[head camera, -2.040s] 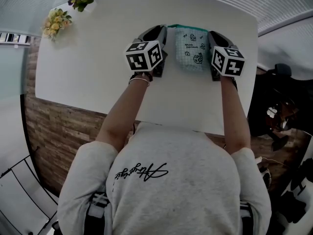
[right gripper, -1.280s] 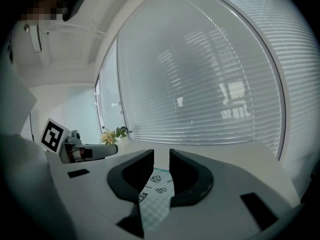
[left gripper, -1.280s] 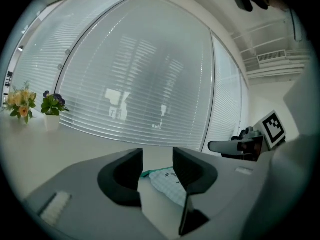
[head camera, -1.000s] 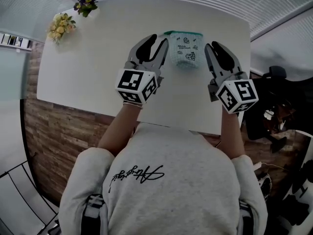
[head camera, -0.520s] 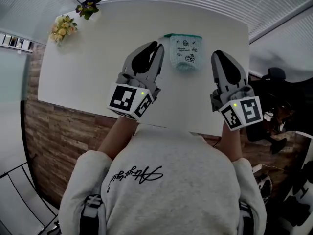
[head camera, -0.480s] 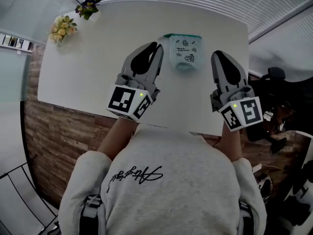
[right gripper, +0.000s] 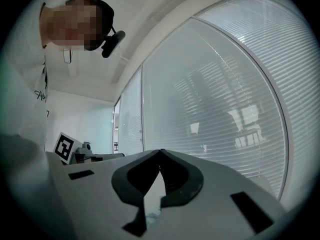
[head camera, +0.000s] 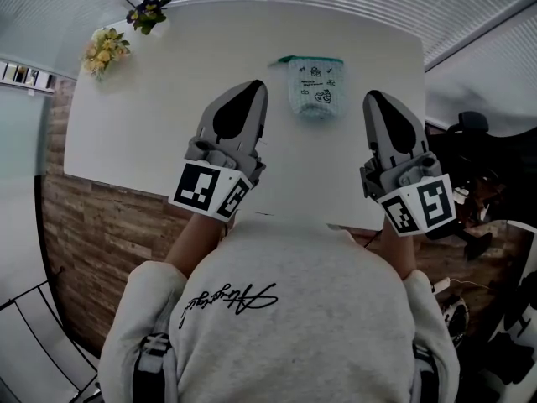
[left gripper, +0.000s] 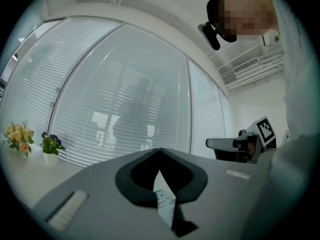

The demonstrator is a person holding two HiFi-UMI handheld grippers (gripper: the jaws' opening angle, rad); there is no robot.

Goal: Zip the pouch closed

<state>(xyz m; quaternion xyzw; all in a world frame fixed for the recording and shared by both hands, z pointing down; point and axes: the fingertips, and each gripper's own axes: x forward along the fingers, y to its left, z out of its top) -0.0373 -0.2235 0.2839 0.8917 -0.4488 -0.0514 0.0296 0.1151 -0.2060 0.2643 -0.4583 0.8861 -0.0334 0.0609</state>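
A mint-green pouch (head camera: 315, 86) with small cartoon prints lies flat at the far middle of the white table (head camera: 159, 116), its green zip edge (head camera: 306, 59) facing away from me. My left gripper (head camera: 257, 87) hovers to the pouch's left and nearer to me, apart from it. My right gripper (head camera: 374, 99) hovers to its right, also apart. Both have just been closing and now stand shut, with nothing between them. In the left gripper view the tips (left gripper: 159, 150) meet and a strip of the pouch (left gripper: 164, 204) shows below them. In the right gripper view the tips (right gripper: 160, 151) meet too.
A bunch of yellow flowers (head camera: 102, 44) and a small purple-flowered pot (head camera: 144, 13) stand at the table's far left corner. Window blinds (left gripper: 125, 109) run behind the table. The table's near edge (head camera: 285, 212) lies just under my hands.
Both grippers have drawn back from the pouch's sides toward me and risen. Their jaws have gone from partly open to shut. The pouch stays where it lay.
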